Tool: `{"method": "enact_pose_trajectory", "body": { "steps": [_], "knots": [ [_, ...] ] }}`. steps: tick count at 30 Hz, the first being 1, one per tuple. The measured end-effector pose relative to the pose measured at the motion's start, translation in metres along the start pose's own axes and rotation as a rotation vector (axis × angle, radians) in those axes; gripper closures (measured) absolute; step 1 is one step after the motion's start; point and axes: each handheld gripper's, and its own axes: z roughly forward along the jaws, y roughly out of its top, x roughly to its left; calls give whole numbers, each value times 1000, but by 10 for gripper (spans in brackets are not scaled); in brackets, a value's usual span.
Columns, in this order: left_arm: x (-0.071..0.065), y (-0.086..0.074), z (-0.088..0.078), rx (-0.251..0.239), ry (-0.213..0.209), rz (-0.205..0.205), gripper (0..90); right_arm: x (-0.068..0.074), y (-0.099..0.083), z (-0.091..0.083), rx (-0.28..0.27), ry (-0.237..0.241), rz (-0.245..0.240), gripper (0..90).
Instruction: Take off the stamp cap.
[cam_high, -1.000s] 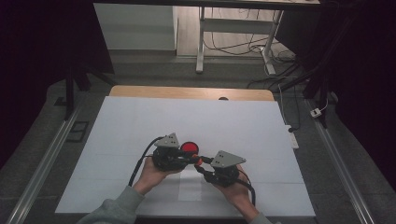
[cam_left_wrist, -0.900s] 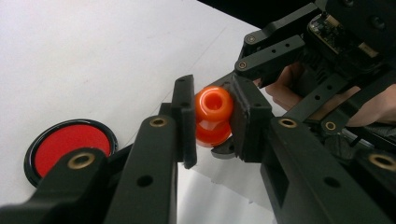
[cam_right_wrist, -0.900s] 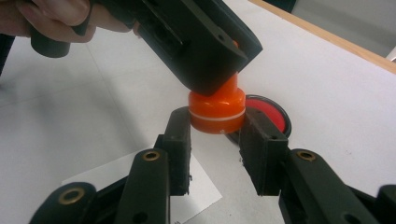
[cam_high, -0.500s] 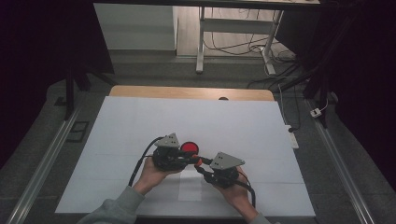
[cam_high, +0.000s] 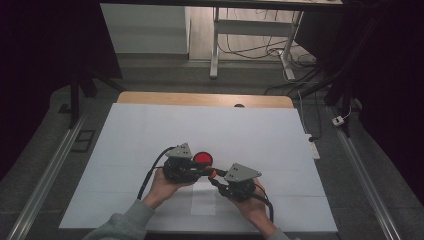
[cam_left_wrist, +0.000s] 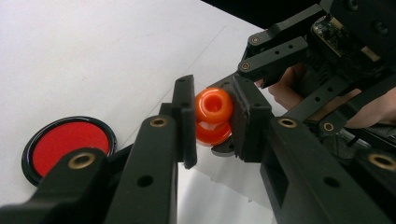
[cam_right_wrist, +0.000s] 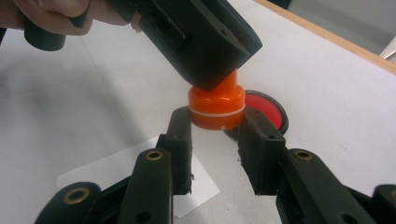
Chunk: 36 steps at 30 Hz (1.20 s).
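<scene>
Orange stamp (cam_left_wrist: 213, 116) held above the white desk (cam_high: 150, 135), near its front middle — pinched from both ends. Left tongs (cam_left_wrist: 212, 119) clamped on the narrow upper part; right tongs (cam_right_wrist: 215, 126) closed on the wider base with the white ring. Red ink pad (cam_high: 203, 158) in black rim lying flat on the desk just beyond. Small white paper slip (cam_right_wrist: 140, 177) lying under the stamp.

Both forearms came in from the near edge, hands close together. The left claw (cam_high: 202, 169) was clamped shut, and the right claw (cam_high: 214, 178), angled toward it, was clamped too.
</scene>
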Motion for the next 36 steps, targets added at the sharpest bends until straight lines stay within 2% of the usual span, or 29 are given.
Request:
{"method": "enact_pose_trajectory", "body": {
  "steps": [1,2,3,4,5,6,7,8,9,11,14,19,36],
  "knots": [
    [1,0,-5,-36,26,-5,730,0,0,0,7,4,-6,659],
    [5,2,-14,-80,17,-28,731,-1,-3,2,38,-10,-29,659],
    [9,2,-22,-99,7,-33,731,-3,-9,3,54,-15,-15,659],
    [10,0,-23,-70,21,-19,730,-6,-14,0,16,-21,25,659],
    [11,-3,-20,-55,19,-22,730,-6,-11,-4,-4,-17,31,658],
    [11,-5,-15,-45,10,-27,730,-2,-3,-5,-3,-19,-11,659],
    [9,-5,-11,-39,16,-21,730,0,3,-6,-21,-22,-15,658],
    [8,-4,-10,-42,7,-21,730,1,7,-5,-21,-6,-5,658],
    [6,-3,-10,-40,4,-9,730,2,6,-2,-8,-13,-22,658],
    [3,-2,-10,-37,16,9,730,1,1,0,-2,0,4,658],
    [5,-2,-13,-44,15,-1,730,-2,-1,0,-9,-2,14,657],
    [7,-1,-19,-57,26,-3,730,-3,-2,-1,-6,-14,1,657],
    [6,-4,-30,-39,68,13,729,-4,-6,3,12,-1,3,656]
  ]
}}
